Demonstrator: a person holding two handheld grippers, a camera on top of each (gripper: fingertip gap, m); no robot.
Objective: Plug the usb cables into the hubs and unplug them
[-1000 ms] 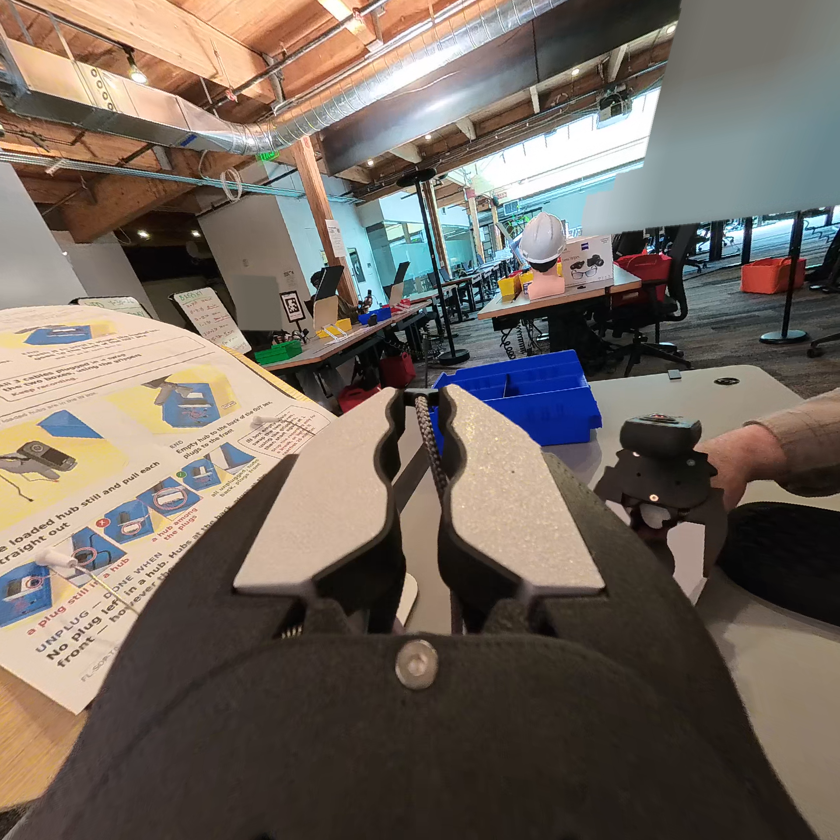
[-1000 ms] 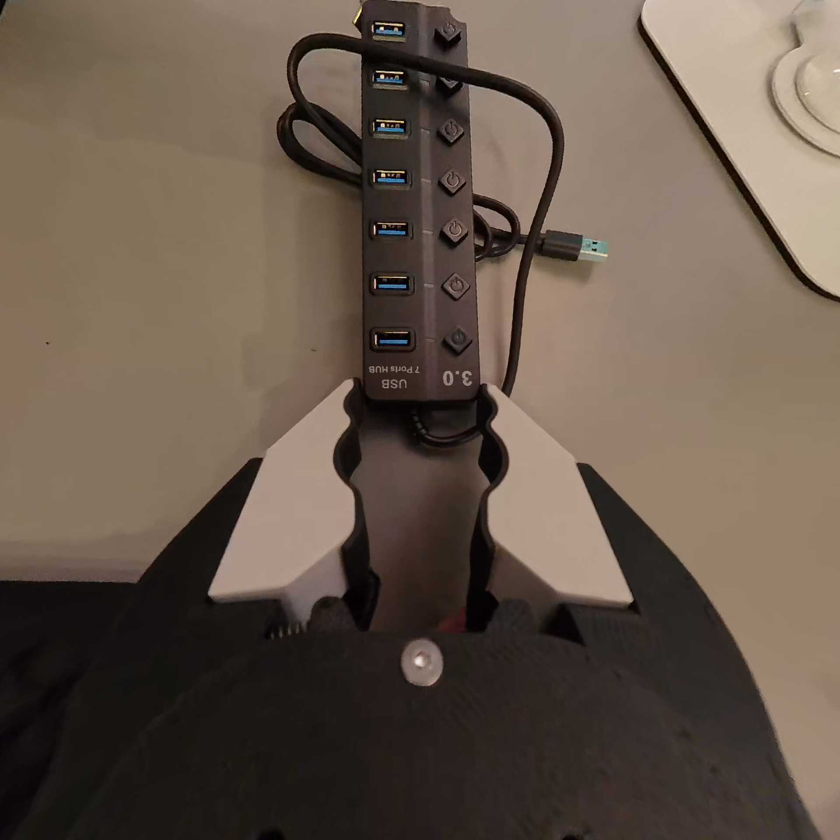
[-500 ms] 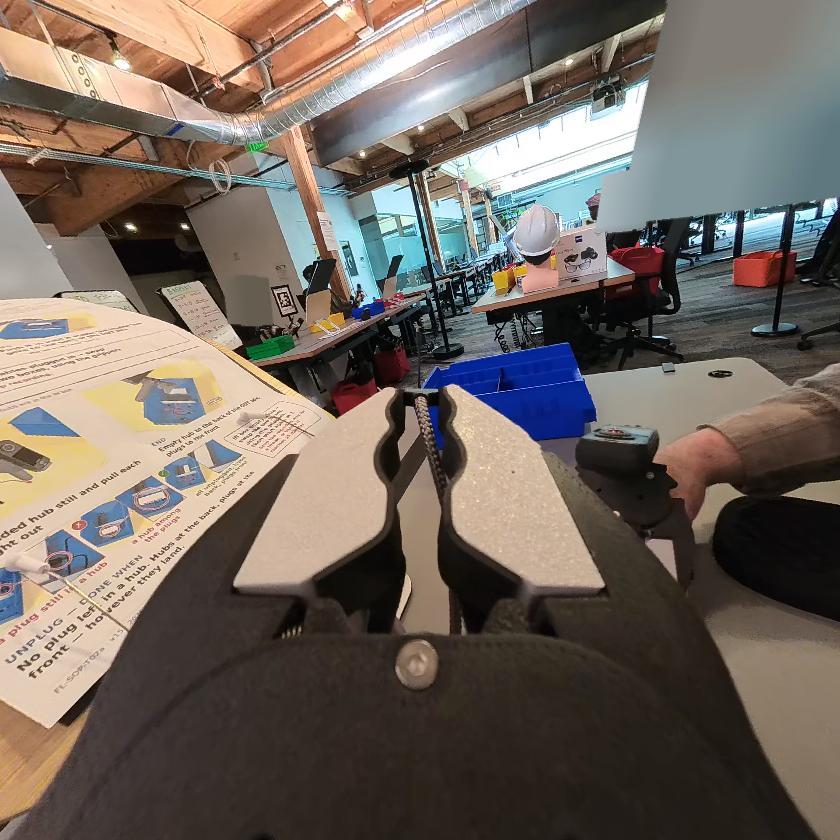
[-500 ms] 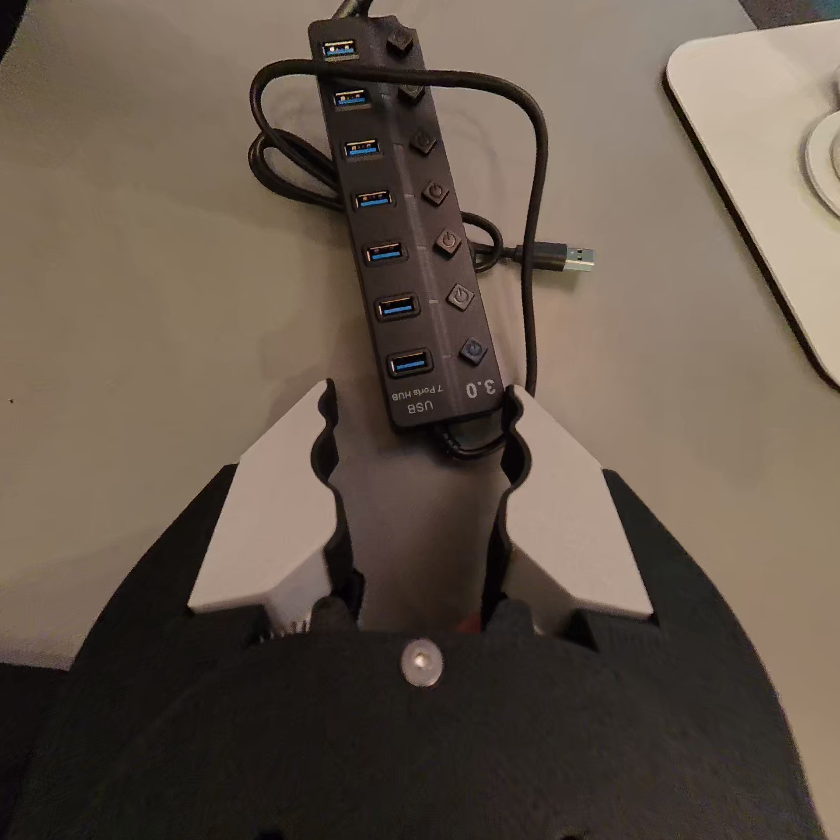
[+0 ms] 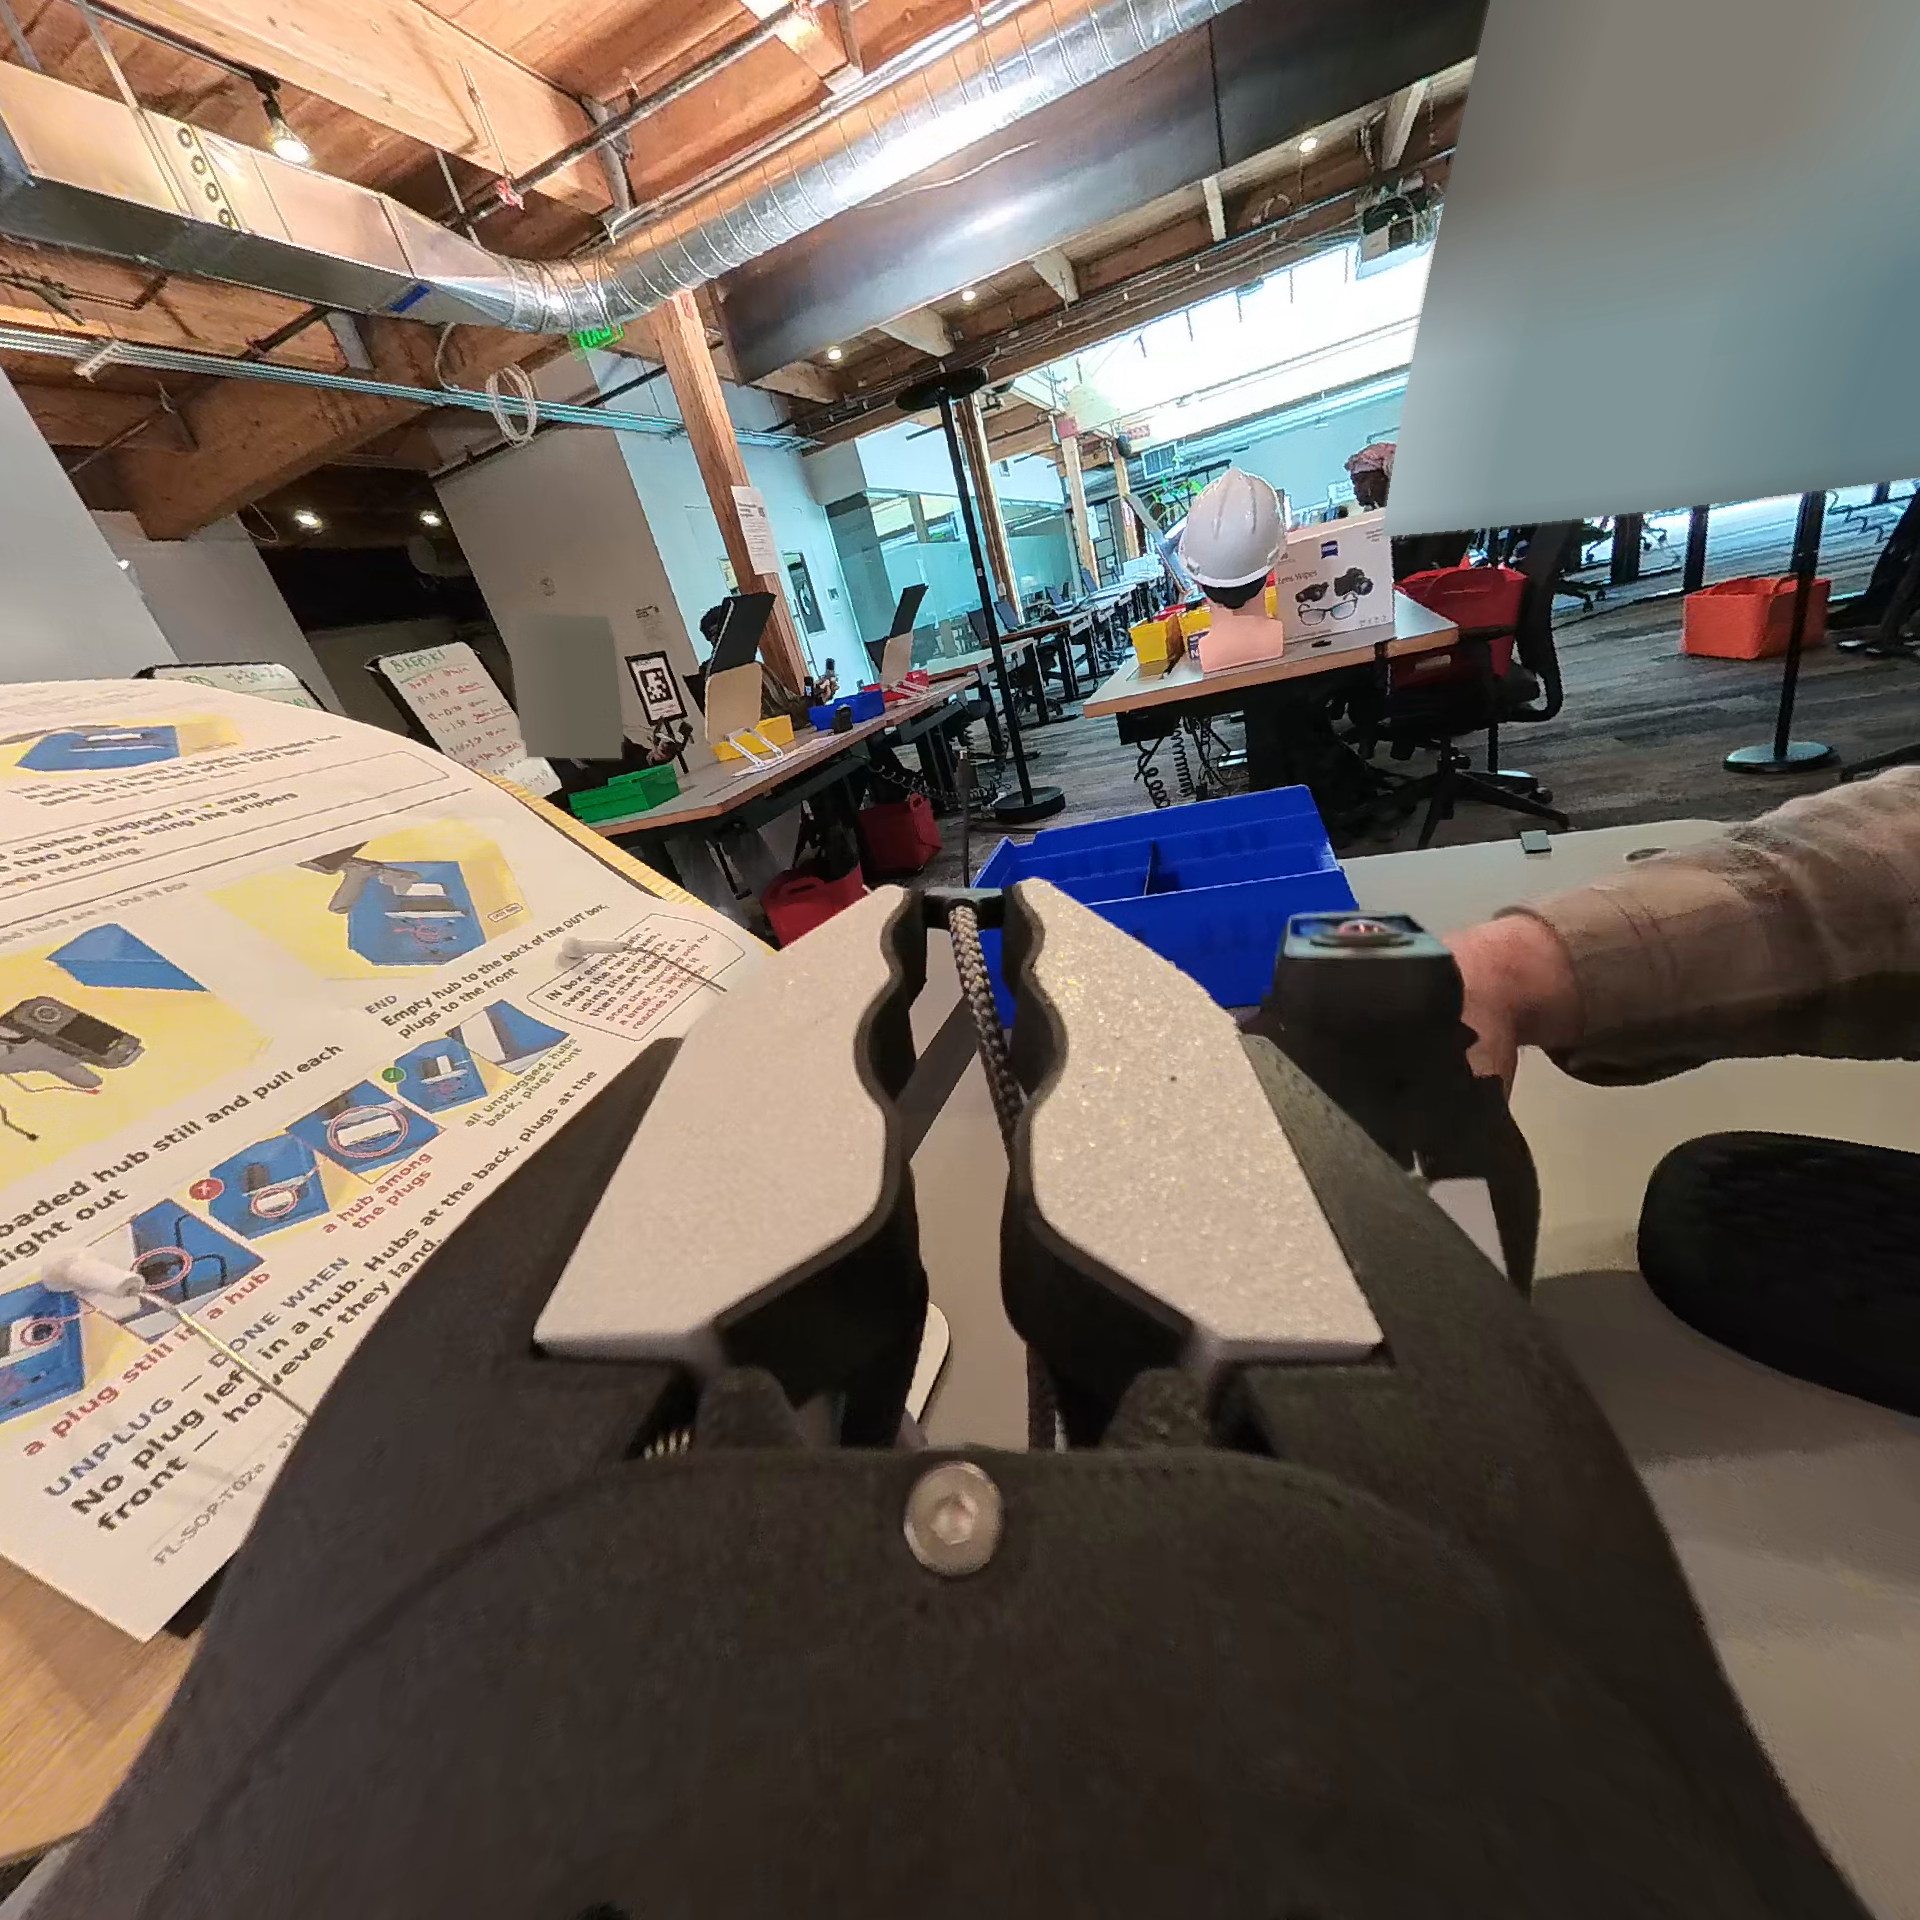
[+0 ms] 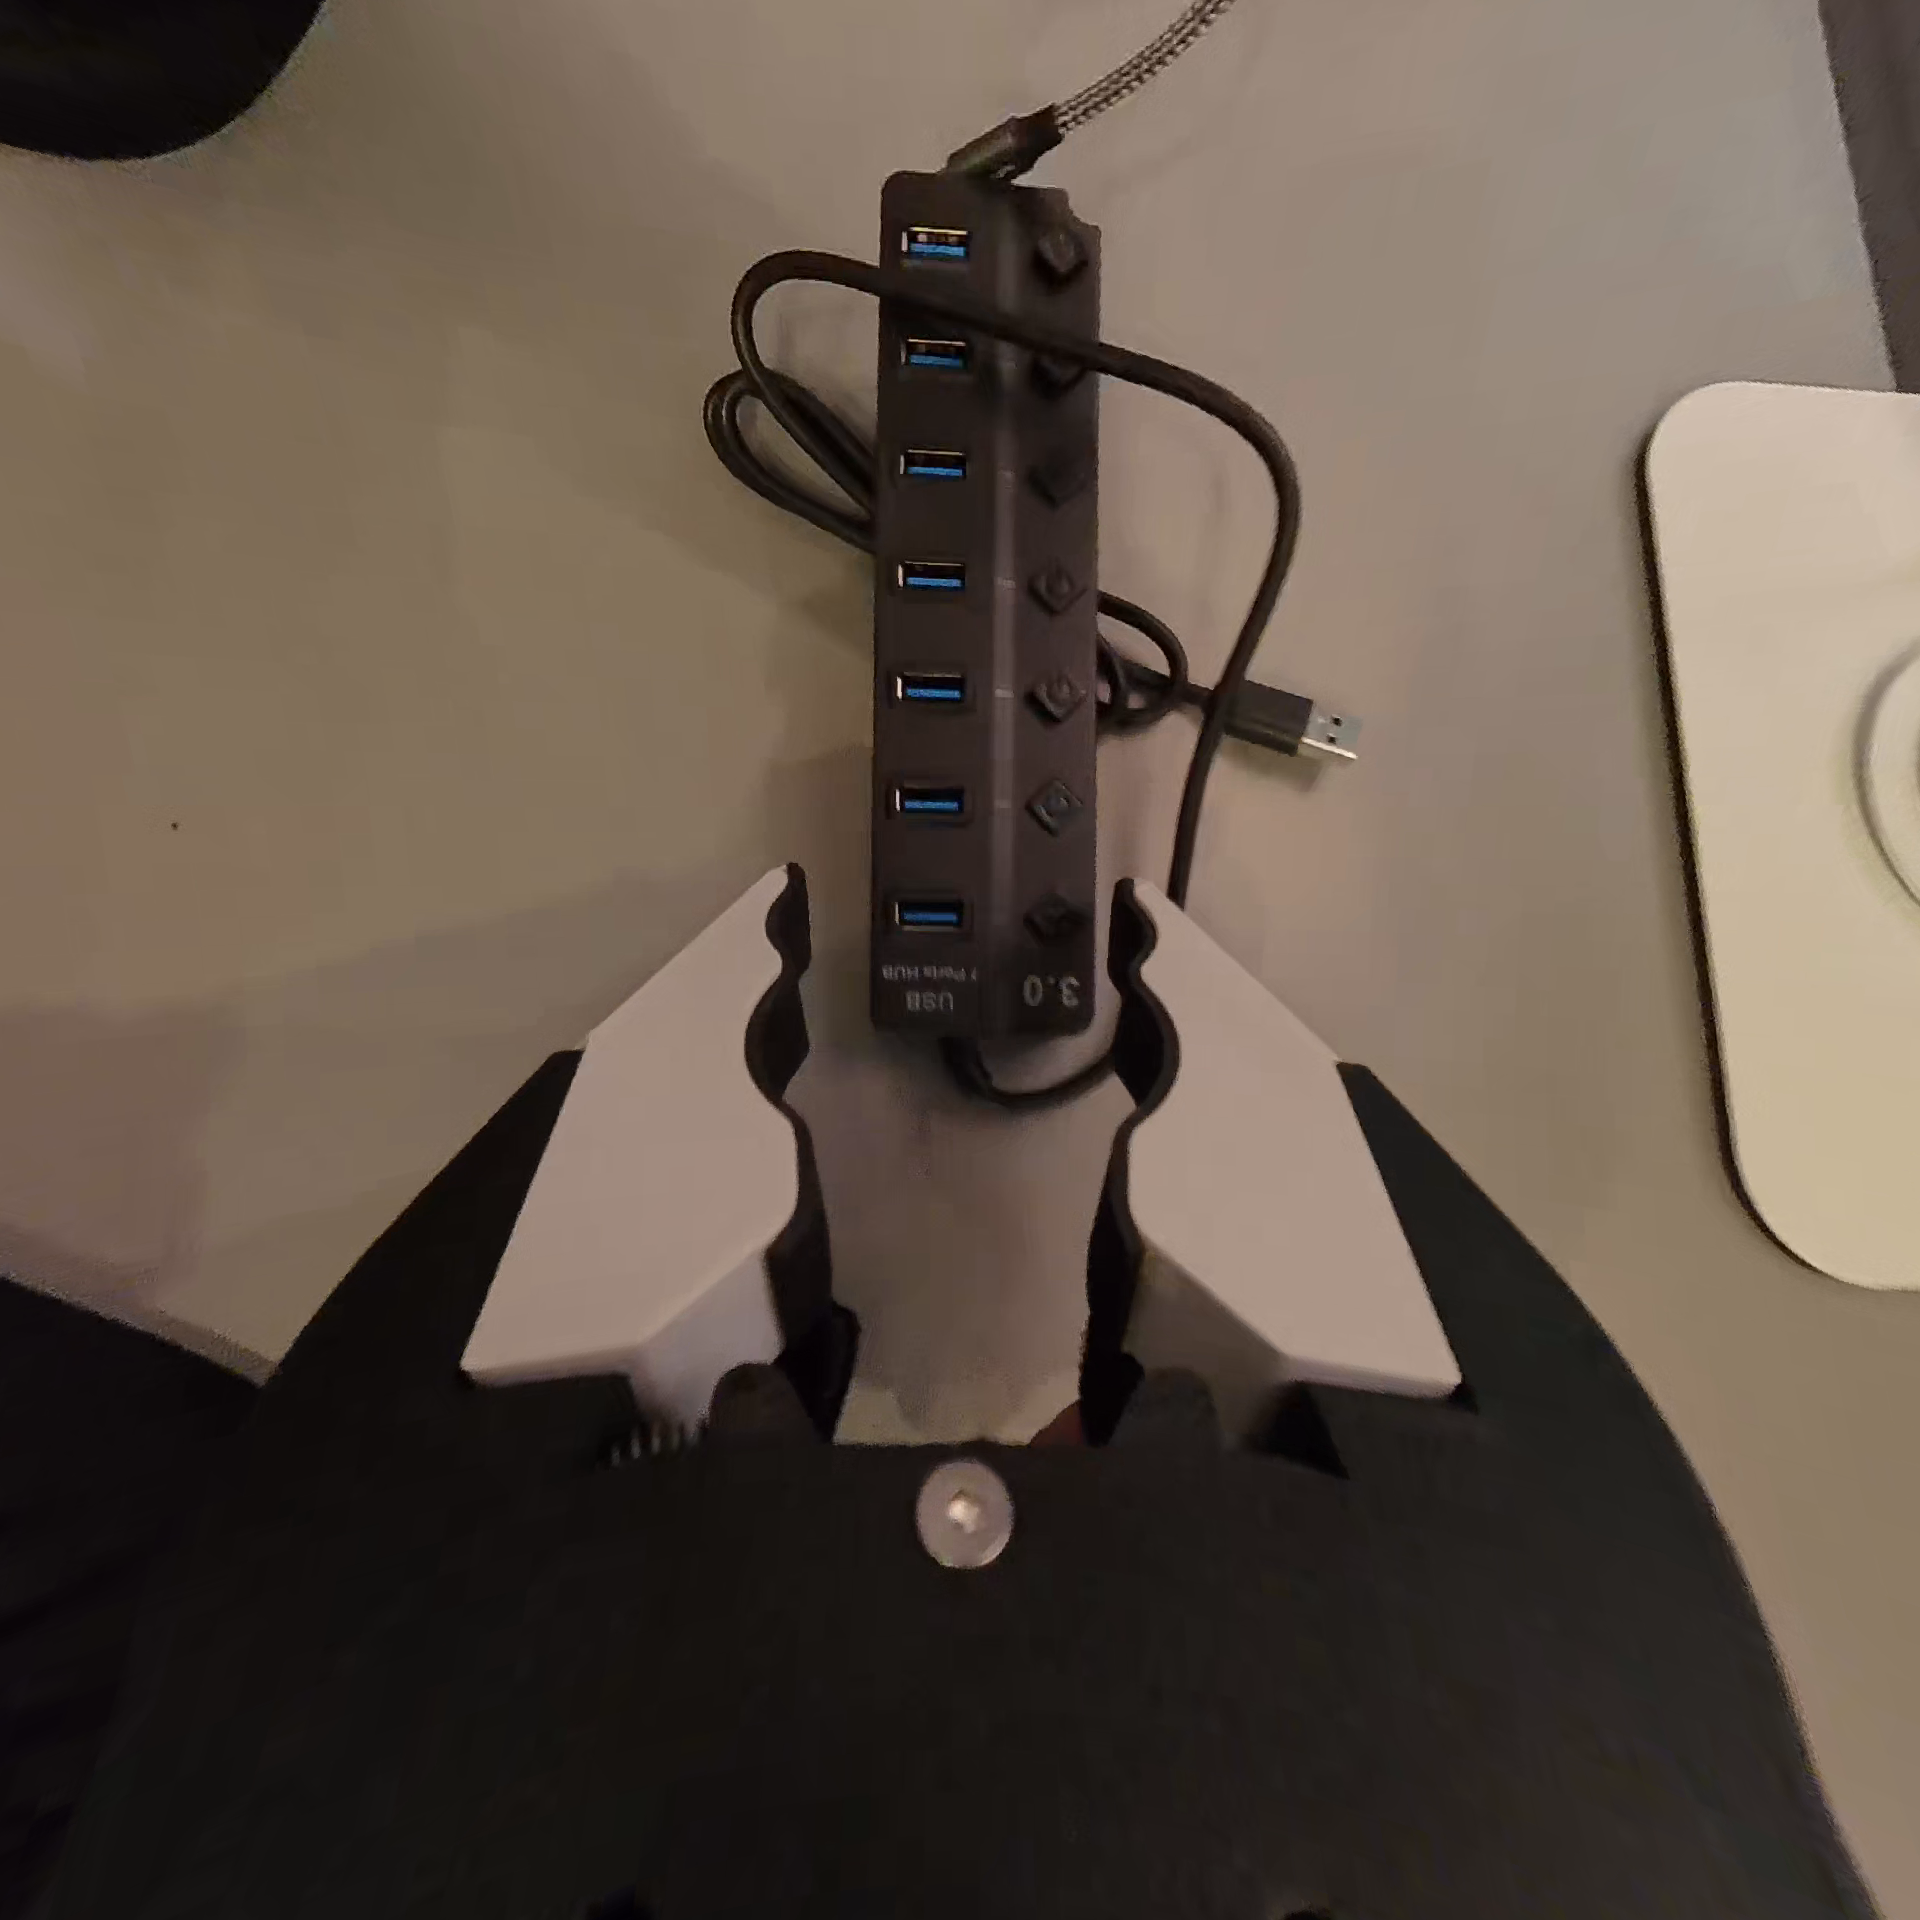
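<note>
Seven ports on the black hub (image 6: 985, 623), lying lengthwise on the grey table (image 6: 416, 582), all empty. Right gripper (image 6: 961, 894): jaws wide, straddling the near end, not clamped. Left gripper (image 5: 964, 906): jaws pinched on a braided cable (image 5: 982, 1023). Plugging not yet begun, by appearances.

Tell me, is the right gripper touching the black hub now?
Apart. In the right wrist view, table shows between each finger and the hub; the right gripper stands open around its near end.

Right gripper (image 6: 961, 914) has moved forward, fingertips now flanking the hub (image 6: 985, 603)
</note>
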